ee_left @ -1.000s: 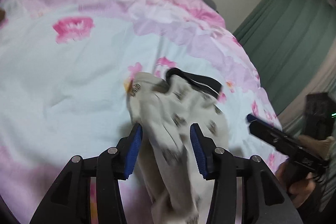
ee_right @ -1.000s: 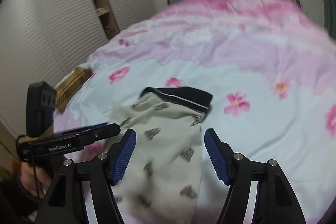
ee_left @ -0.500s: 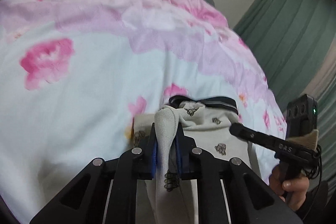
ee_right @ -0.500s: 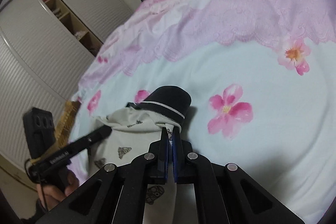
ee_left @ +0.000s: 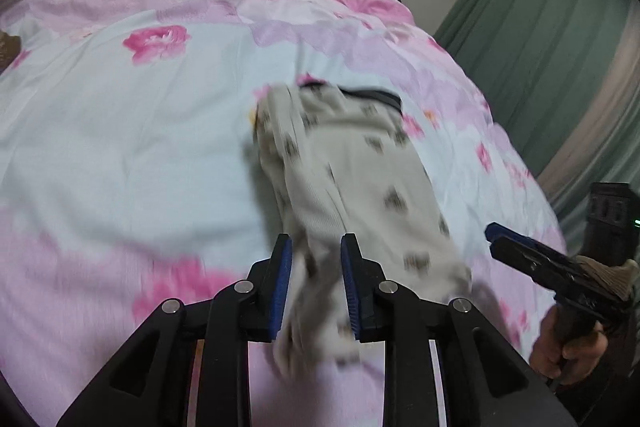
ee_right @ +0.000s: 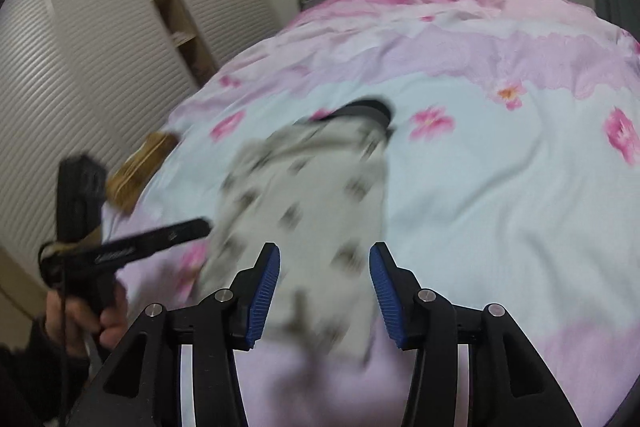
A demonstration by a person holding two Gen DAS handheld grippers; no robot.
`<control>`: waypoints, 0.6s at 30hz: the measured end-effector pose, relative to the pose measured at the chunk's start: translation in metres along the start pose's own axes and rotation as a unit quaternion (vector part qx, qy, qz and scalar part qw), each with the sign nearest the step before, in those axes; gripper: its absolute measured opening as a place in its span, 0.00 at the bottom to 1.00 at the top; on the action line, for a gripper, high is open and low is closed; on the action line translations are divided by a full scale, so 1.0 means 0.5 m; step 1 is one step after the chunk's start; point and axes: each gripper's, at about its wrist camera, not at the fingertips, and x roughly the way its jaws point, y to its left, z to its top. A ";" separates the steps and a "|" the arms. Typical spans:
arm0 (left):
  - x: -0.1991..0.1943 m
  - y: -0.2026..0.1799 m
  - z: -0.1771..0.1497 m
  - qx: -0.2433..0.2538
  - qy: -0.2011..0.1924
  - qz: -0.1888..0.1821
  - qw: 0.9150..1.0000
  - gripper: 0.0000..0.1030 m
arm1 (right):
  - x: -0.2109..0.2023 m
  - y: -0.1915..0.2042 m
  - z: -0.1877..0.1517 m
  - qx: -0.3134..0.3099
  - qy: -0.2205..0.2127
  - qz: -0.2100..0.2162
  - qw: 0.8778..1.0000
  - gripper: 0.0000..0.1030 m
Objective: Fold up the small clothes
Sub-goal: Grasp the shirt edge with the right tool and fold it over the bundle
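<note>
Small grey-white garment (ee_left: pixel 352 179) w/ dark little prints and a black waistband (ee_left: pixel 372 95) at the far end lies on the bed's floral duvet (ee_left: pixel 120 147), roughly mid-bed, stretched lengthwise toward both cams. It's motion-blurred in both views so the prints are just smudges, can't read what they are. Left gripper (ee_left: pixel 316 283) has its blue pads spread apart w/ a bunched ridge of the fabric sitting between them, pads don't look pressed on it, so it reads as released. Near end of the cloth drops below the fingers and gets cut off by the gripper body. Right gripper (ee_right: pixel 324 291) is spread wide too, near edge of the garment (ee_right: pixel 304 195) lying between the pads w/o touching either, afaict. In the right cam the left gripper (ee_right: pixel 160 235) shows from the side, hand mostly hidden at frame edge. Brownish thing (ee_right: pixel 136 167) at the bed's left edge, too blurry to ID. Green curtain (ee_left: pixel 540 39) off to the right, white slatted wardrobe (ee_right: pixel 80 67) to the left.
</note>
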 end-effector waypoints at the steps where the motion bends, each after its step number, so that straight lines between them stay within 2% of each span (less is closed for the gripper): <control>1: -0.004 -0.008 -0.015 0.007 -0.002 0.011 1.000 0.24 | -0.005 0.014 -0.016 -0.023 0.001 -0.028 0.999 0.47; 3: -0.005 -0.021 -0.042 0.026 -0.008 0.038 0.999 0.24 | -0.001 0.039 -0.041 -0.069 0.009 -0.071 0.995 0.47; 5: 0.002 -0.022 -0.057 0.027 -0.004 0.049 0.998 0.24 | 0.006 0.047 -0.052 -0.084 0.014 -0.084 0.993 0.47; 7: 0.016 -0.013 -0.065 0.007 0.009 0.041 0.999 0.24 | 0.023 0.053 -0.056 -0.103 0.023 -0.099 0.990 0.47; 9: 0.029 -0.004 -0.073 -0.012 0.020 0.031 0.999 0.24 | 0.045 0.069 -0.059 -0.135 0.022 -0.132 0.982 0.46; 11: 0.040 0.002 -0.075 -0.021 0.028 0.036 0.999 0.24 | 0.062 0.077 -0.059 -0.148 0.021 -0.159 0.976 0.37; 12: 0.045 0.004 -0.077 -0.025 0.031 0.038 0.998 0.24 | 0.070 0.070 -0.056 -0.144 0.021 -0.173 0.974 0.18; 13: 0.046 0.004 -0.076 -0.029 0.033 0.038 0.998 0.24 | 0.073 0.065 -0.053 -0.135 0.024 -0.172 0.976 0.11; 14: 0.047 0.004 -0.074 -0.031 0.033 0.038 0.998 0.23 | 0.069 0.052 -0.049 -0.113 0.020 -0.167 0.979 0.09; 16: 0.040 -0.001 -0.068 -0.035 0.028 0.038 0.998 0.17 | 0.045 0.035 -0.042 -0.074 0.002 -0.157 0.985 0.06; 18: 0.023 -0.011 -0.060 -0.033 0.011 0.034 0.999 0.17 | 0.013 0.012 -0.038 -0.032 -0.020 -0.144 0.989 0.06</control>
